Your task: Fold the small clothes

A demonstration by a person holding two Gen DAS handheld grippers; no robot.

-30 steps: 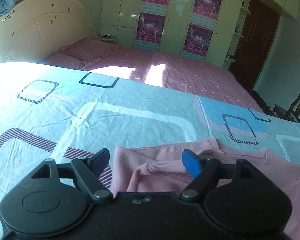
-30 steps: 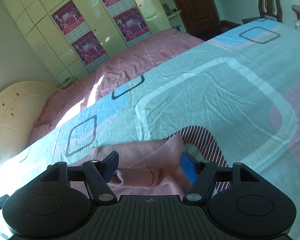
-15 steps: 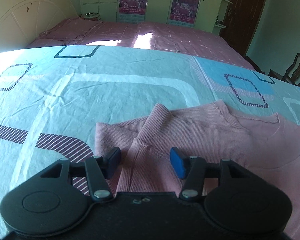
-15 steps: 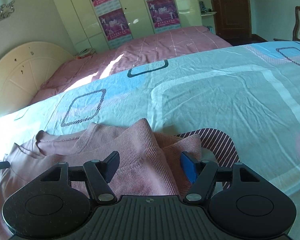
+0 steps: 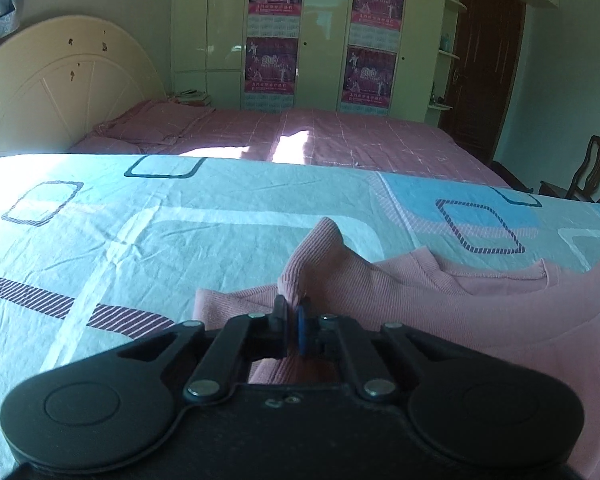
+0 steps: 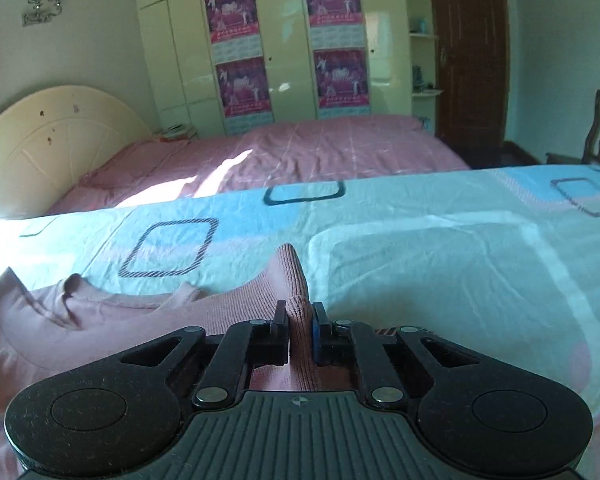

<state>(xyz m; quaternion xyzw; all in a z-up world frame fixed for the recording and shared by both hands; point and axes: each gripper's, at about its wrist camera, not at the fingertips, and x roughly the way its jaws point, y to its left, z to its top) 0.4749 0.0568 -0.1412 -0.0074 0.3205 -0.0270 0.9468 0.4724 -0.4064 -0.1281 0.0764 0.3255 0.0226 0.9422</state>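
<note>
Wardrobe posters (image 5: 275, 26) seem unreadable; left gripper (image 5: 291, 316) and right gripper (image 6: 300, 316) each pinch pink sweater (image 5: 440, 308).

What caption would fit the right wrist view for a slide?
Right gripper shut on a pink top lying on a patterned sheet.

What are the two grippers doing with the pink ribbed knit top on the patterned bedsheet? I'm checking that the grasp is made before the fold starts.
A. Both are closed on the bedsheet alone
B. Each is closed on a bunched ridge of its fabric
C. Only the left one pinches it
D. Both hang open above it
B: the left gripper and the right gripper each pinch a raised ridge of the pink ribbed knit top between their fingers.
</note>
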